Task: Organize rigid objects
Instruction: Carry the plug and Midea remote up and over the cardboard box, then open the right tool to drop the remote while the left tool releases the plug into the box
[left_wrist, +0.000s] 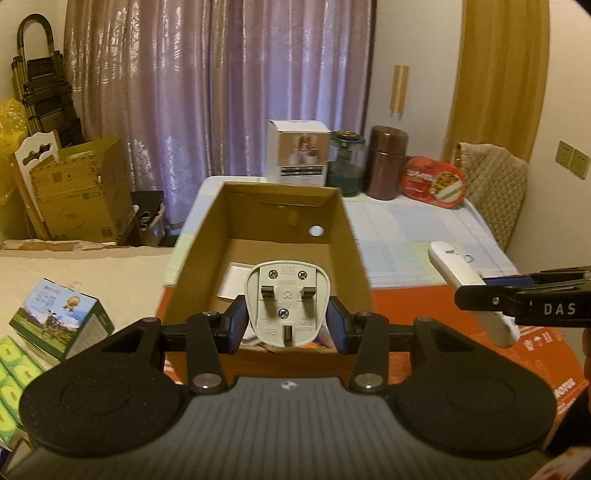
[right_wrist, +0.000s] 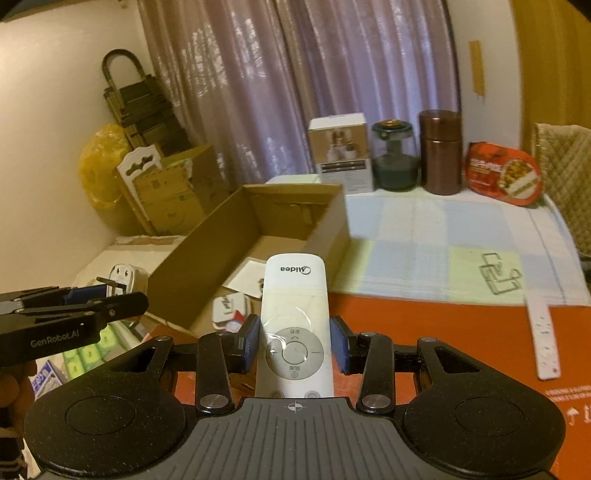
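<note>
Two grippers near an open cardboard box (left_wrist: 280, 218), left gripper (left_wrist: 287, 320) clamped on a grey plug adapter (left_wrist: 287, 301), right gripper (right_wrist: 295, 341) clamped on a white Midea remote (right_wrist: 294, 321), both held just before the box.

Both wrist cameras look forward and downward along their fingers, close above the desk (left_wrist: 424, 229); both views share the open cardboard box (left_wrist: 280, 221) and the curtain (right_wrist: 332, 74).

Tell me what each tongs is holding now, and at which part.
Left tongs: grey plastic three-pin plug adapter, gripped by its two sides, pins facing the camera. Right tongs: white slim remote control, gripped by its long edges beside the round button ring.
</note>
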